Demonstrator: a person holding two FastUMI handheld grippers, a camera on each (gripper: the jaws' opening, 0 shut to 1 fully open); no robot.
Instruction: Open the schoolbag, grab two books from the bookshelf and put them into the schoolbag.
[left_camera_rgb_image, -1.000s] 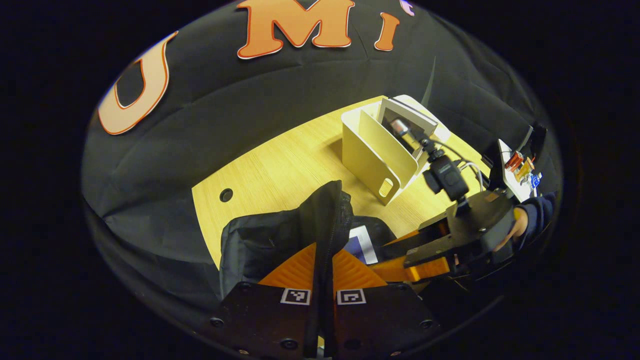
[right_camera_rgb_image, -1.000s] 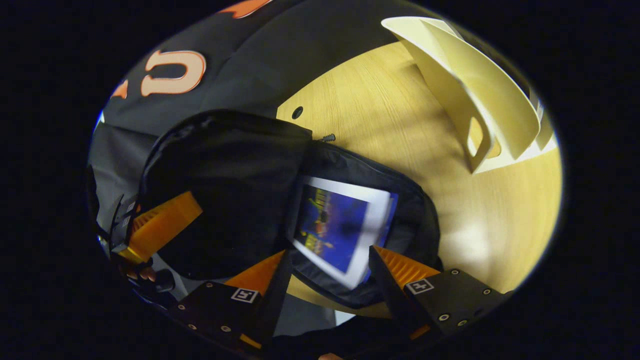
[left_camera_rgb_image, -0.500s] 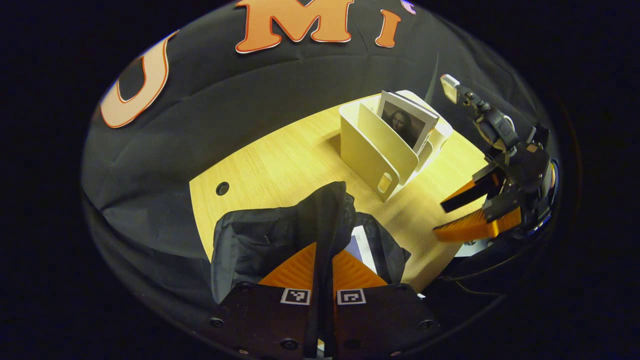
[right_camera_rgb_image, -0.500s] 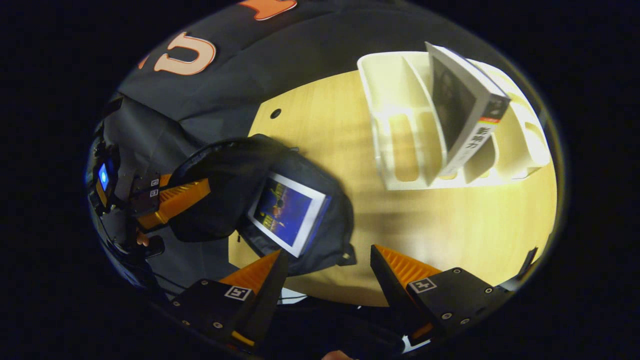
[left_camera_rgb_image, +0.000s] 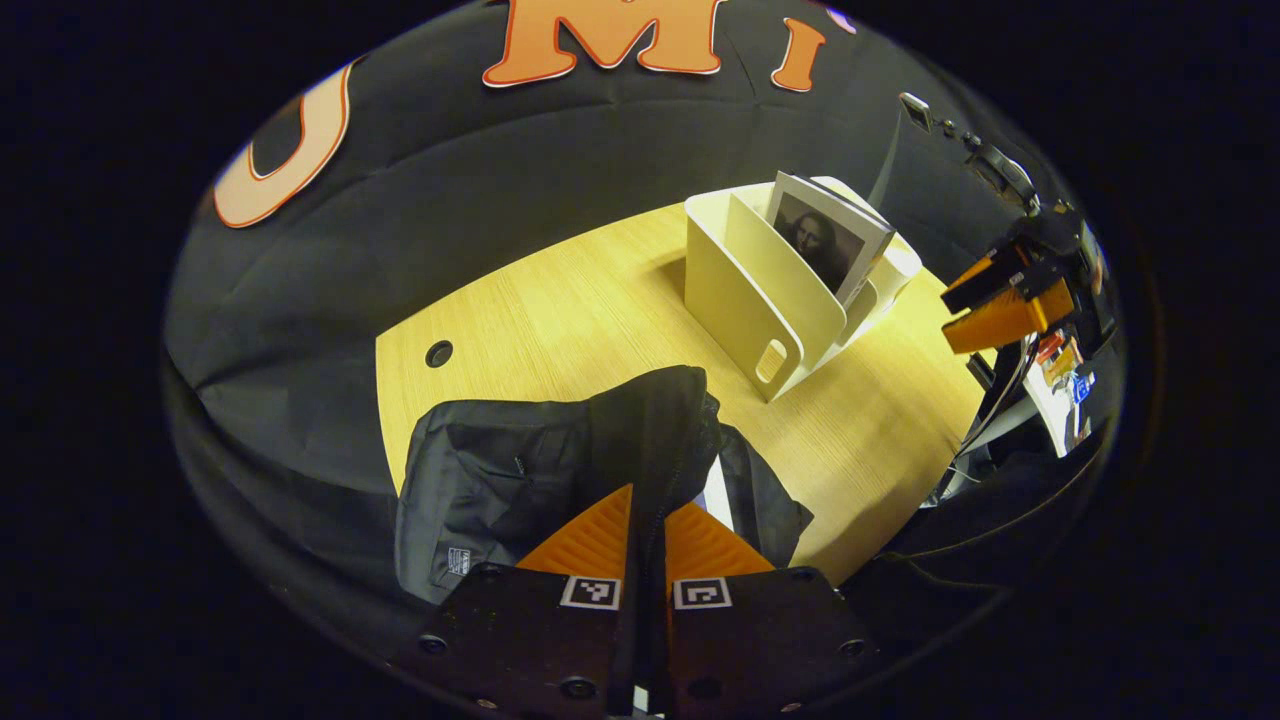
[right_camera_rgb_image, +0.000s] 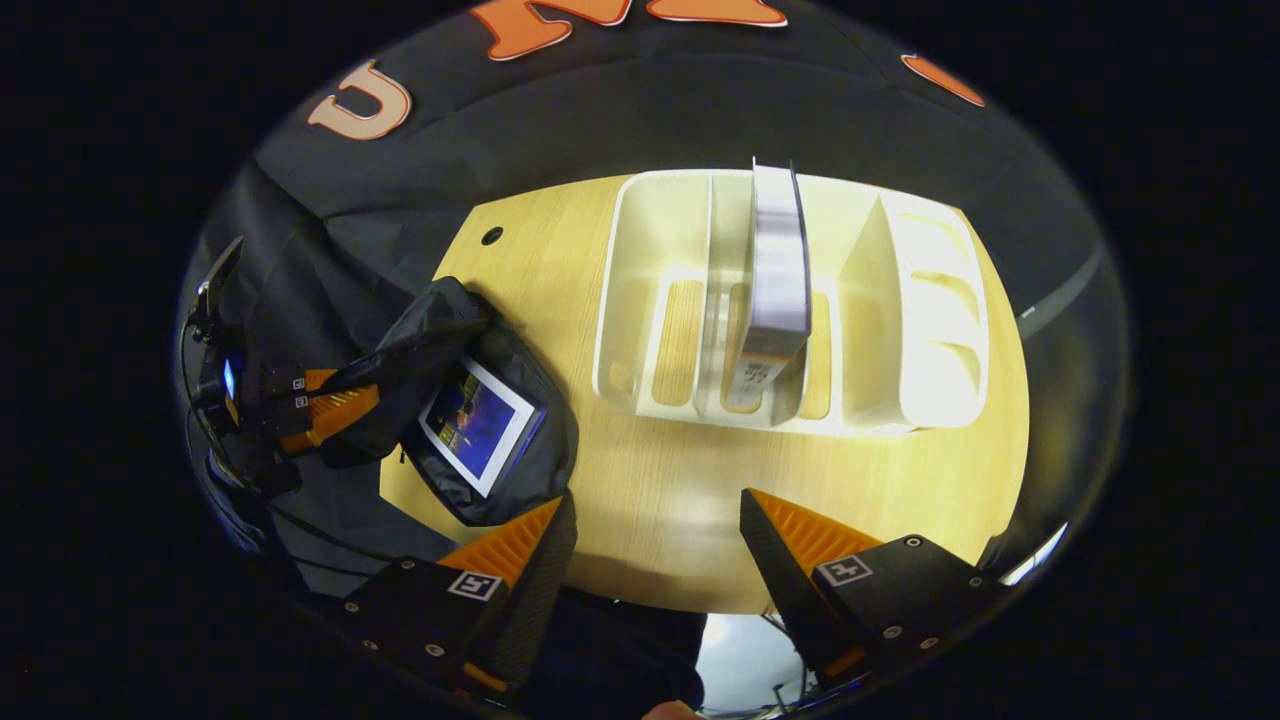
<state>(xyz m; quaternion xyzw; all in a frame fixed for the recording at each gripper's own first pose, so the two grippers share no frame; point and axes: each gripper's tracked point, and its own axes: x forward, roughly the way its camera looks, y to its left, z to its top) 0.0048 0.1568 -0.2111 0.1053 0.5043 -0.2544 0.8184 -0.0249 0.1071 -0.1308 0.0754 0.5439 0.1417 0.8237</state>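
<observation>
My left gripper (left_camera_rgb_image: 647, 520) is shut on the raised flap of the black schoolbag (left_camera_rgb_image: 500, 480), holding it open on the wooden table (left_camera_rgb_image: 560, 310). A blue-covered book (right_camera_rgb_image: 472, 425) lies inside the open schoolbag (right_camera_rgb_image: 500, 470). In the cream bookshelf (right_camera_rgb_image: 900, 340) a second book (right_camera_rgb_image: 778, 270) stands upright in a middle slot; the same book (left_camera_rgb_image: 828, 240) shows a portrait cover in the left gripper view. My right gripper (right_camera_rgb_image: 655, 520) is open with nothing between its fingers, hovering above the table's near edge in front of the bookshelf (left_camera_rgb_image: 745, 310). It appears at the right in the left gripper view (left_camera_rgb_image: 1000, 300).
A round cable hole (left_camera_rgb_image: 438, 353) sits in the table near its far left corner. Bare tabletop (right_camera_rgb_image: 680, 490) lies between the schoolbag and the bookshelf. Small items and cables (left_camera_rgb_image: 1060, 370) hang beyond the table's right edge.
My right gripper has risen and pulled back from the schoolbag, swinging round to face the bookshelf. The blue book stays in the bag. My left gripper still holds the flap.
</observation>
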